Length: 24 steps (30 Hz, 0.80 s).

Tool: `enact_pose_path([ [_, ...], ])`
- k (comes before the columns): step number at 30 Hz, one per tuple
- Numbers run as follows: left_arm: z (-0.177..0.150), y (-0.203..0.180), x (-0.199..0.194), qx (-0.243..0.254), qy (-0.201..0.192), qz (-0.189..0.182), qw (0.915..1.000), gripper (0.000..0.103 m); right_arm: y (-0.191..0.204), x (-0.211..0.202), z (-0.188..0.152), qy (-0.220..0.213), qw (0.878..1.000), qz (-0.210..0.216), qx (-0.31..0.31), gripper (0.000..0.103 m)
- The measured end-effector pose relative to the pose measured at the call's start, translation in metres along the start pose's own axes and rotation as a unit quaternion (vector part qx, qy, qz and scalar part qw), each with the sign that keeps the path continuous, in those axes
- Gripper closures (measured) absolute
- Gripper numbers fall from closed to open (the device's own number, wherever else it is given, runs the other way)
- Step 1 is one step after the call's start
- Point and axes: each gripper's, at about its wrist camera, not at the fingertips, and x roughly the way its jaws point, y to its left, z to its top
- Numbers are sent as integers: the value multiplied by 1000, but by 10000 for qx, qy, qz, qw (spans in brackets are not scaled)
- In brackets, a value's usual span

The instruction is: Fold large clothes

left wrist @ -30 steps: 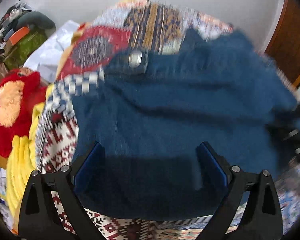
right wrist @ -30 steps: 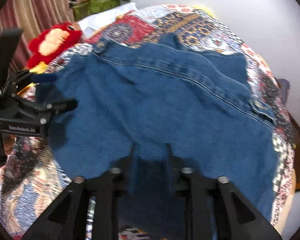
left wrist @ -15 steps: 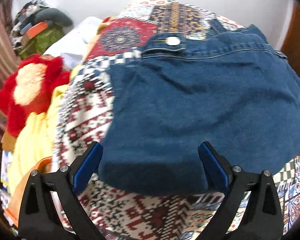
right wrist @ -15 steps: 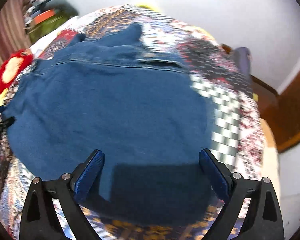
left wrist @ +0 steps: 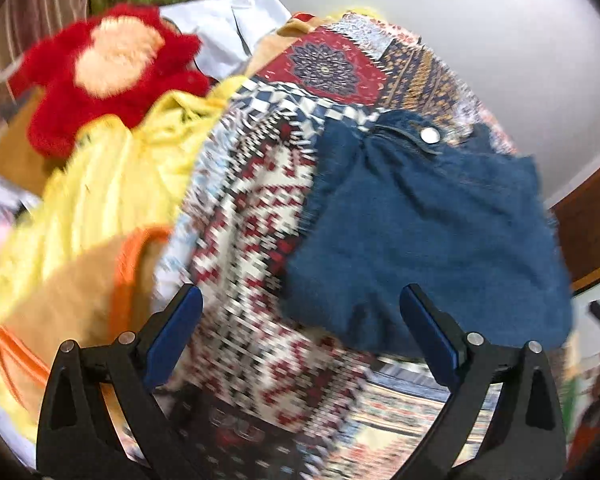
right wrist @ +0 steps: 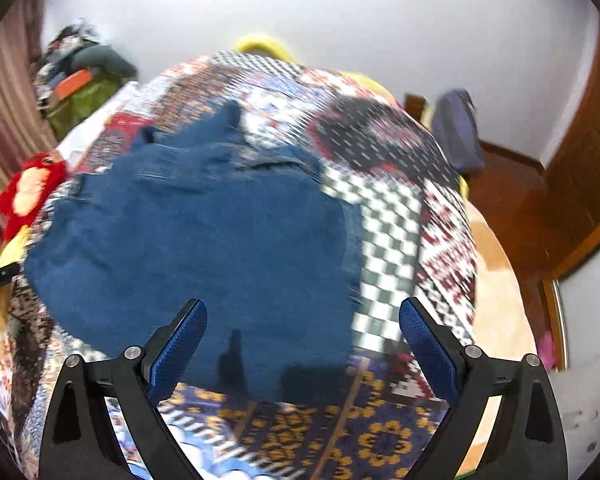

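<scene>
A multicoloured patchwork quilt (right wrist: 400,216) fills both views, with the folded blue denim garment (right wrist: 204,248) flat on it, centre-left in the right wrist view and right of centre in the left wrist view (left wrist: 428,236). Yellow cloth (left wrist: 112,184) and a red plush toy (left wrist: 112,64) occupy the left view's upper left. Left gripper (left wrist: 300,344) and right gripper (right wrist: 302,346) both spread wide, blue pads (left wrist: 428,332) empty

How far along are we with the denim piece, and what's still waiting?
Done: the denim garment lies folded into a compact block on the patchwork quilt. In hand: nothing; the left gripper and right gripper are both open, holding no cloth. Left: the yellow garment and orange-trimmed tan one lie rumpled beside the denim, seemingly unfolded. Whether the denim needs another fold I can't tell.
</scene>
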Motion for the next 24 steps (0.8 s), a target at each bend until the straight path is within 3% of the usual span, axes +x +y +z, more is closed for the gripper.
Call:
enact_pose_path([
  [7,-26,-33,12,-260,348,-965,9944,3,74,-5,9,-121,9961,766,-424,7],
  [12,-33,-46,52,-658,867,-1591,9812,3,112,23,7,181,9910,1258,-413,7],
  [15,-34,-46,75,-1056,1028,-1938,9699,3,123,48,2,436,9902,1263,-408,7],
  [18,-32,-42,86,-1368,917,-2092,9639,3,124,73,-6,737,9887,1255,-349,7],
  [24,-19,-27,102,-1925,488,-2464,9486,3,122,81,-11,659,9887,1280,-420,6],
])
